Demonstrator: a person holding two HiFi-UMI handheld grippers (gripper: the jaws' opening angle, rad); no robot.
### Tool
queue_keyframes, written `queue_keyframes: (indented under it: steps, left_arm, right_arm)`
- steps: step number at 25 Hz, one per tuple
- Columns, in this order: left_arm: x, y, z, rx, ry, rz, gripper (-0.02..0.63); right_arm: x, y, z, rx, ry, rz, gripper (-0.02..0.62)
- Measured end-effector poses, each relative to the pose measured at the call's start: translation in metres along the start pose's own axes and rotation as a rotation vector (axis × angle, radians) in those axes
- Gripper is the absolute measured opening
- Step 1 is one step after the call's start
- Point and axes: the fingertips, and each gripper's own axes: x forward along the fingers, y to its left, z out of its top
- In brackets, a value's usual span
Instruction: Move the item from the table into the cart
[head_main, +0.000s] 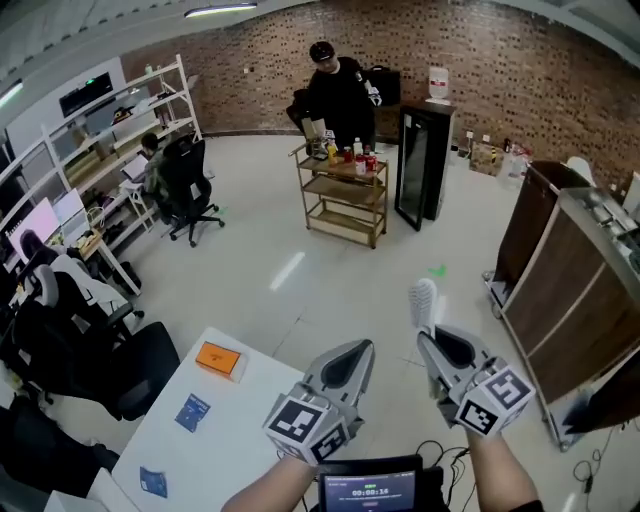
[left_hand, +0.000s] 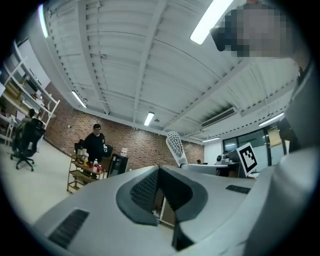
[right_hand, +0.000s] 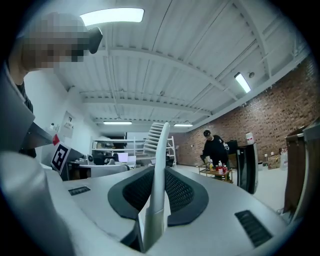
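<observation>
A white toothbrush (head_main: 423, 300) stands upright between the jaws of my right gripper (head_main: 432, 342), bristle head up. In the right gripper view its handle (right_hand: 159, 165) is pinched between the two dark pads, and in the left gripper view its head (left_hand: 174, 145) sticks up at the right. My left gripper (head_main: 350, 360) is held beside it, shut with nothing between its pads (left_hand: 150, 187). Far across the floor stands the wooden cart (head_main: 345, 195), with bottles on its top shelf; it also appears small in the gripper views (left_hand: 82, 172) (right_hand: 217, 171).
The white table (head_main: 240, 440) below me bears an orange box (head_main: 219, 358) and two blue packets (head_main: 192, 411). A person (head_main: 338, 90) stands behind the cart. A black cabinet (head_main: 420, 160) is right of the cart, a wooden unit (head_main: 560, 270) at far right, office chairs (head_main: 185, 190) at left.
</observation>
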Motion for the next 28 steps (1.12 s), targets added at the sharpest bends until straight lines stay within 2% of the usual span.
queue_keyframes:
  steps: [4, 10, 14, 24, 28]
  left_arm:
    - [0.132, -0.054, -0.018, 0.011, -0.002, -0.058, 0.0]
    - [0.318, -0.135, -0.056, -0.006, 0.037, -0.196, 0.0]
    - [0.418, -0.174, -0.071, 0.007, 0.06, -0.3, 0.0]
    - [0.629, -0.156, -0.083, -0.019, 0.08, -0.537, 0.0]
    - [0.7, -0.144, -0.092, -0.042, 0.095, -0.598, 0.0]
  right_arm:
    - [-0.053, -0.125, 0.022, -0.019, -0.011, -0.054, 0.046]
    - [-0.139, -0.305, 0.051, -0.047, -0.036, -0.177, 0.044]
    - [-0.177, -0.403, 0.065, -0.036, -0.056, -0.273, 0.044]
    - [-0.161, -0.601, 0.095, -0.052, -0.08, -0.504, 0.043]
    - [-0.148, -0.672, 0.101, -0.042, -0.082, -0.574, 0.043]
